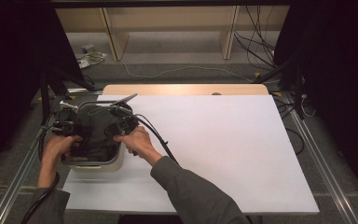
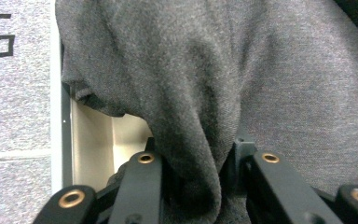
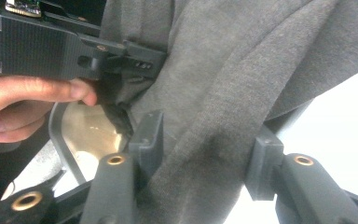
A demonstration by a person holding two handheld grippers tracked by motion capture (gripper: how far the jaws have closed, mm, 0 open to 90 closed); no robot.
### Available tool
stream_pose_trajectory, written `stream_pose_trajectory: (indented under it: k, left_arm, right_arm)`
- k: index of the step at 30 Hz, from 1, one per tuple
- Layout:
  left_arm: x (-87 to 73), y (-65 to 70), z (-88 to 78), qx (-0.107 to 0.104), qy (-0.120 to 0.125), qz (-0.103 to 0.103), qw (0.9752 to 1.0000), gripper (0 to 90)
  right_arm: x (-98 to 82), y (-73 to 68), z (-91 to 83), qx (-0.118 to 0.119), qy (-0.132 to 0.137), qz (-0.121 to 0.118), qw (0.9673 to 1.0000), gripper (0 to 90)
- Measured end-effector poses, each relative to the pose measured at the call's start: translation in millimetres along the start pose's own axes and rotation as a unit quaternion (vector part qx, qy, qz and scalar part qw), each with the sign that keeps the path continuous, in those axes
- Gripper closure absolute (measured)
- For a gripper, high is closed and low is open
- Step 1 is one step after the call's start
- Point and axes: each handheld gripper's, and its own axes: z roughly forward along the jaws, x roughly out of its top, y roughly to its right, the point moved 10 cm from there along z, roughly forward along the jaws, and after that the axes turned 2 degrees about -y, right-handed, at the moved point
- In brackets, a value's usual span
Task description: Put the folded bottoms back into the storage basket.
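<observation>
Grey knit garment [image 1: 94, 130] sagged soft and light over the white bin [image 1: 116, 161] | left gripper [image 2: 198, 175] pinched a fold; right gripper [image 3: 200, 163] clamped another; best taken at bunched folds

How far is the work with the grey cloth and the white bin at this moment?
Done: both grippers have a fold of the grey cloth between their jaws, the left gripper and the right gripper alike. In hand: the cloth is bunched over the white bin, part of it inside. Left: whether it goes in or comes out, I cannot tell; the white table has no cloth on it.
</observation>
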Motion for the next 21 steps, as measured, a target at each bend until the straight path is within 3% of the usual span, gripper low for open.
stream_pose_trajectory:
  k: [5, 10, 12, 14, 17, 21]
  left_arm:
    - [-0.1, -1.2, 2.9, 0.0, 0.002, -0.003, 1.0, 70.6]
    - [-1.3, -1.1, 7.7, 0.003, -0.003, -0.003, 1.0, 66.4]
    - [-1.4, -1.5, 7.4, 0.004, -0.006, -0.003, 1.0, 62.2]
    - [-0.2, -4.5, 2.8, 0.006, -0.003, -0.01, 0.9999, 52.8]
    - [5.1, -10.7, -13.2, 0.004, 0.018, -0.024, 0.9995, 48.4]
    - [5.7, -11.3, -19.5, 0.006, 0.025, -0.017, 0.9995, 56.6]
  right_arm:
    - [0.1, 7.8, -5.8, 0.006, 0.005, 0.015, 0.9999, 48.1]
    - [2.7, 15.4, -13.3, -0.001, 0.016, 0.02, 0.9997, 41.4]
    - [3.9, 19.9, -16.1, -0.015, 0.019, 0.016, 0.9996, 37.2]
    - [5.3, 20.5, -19.1, -0.007, 0.024, 0.019, 0.9995, 29.9]
    - [8.5, 17.8, -26.8, 0.011, 0.036, 0.018, 0.9991, 28.1]
    - [11.2, 20.1, -34.1, 0.005, 0.043, 0.015, 0.999, 27.6]
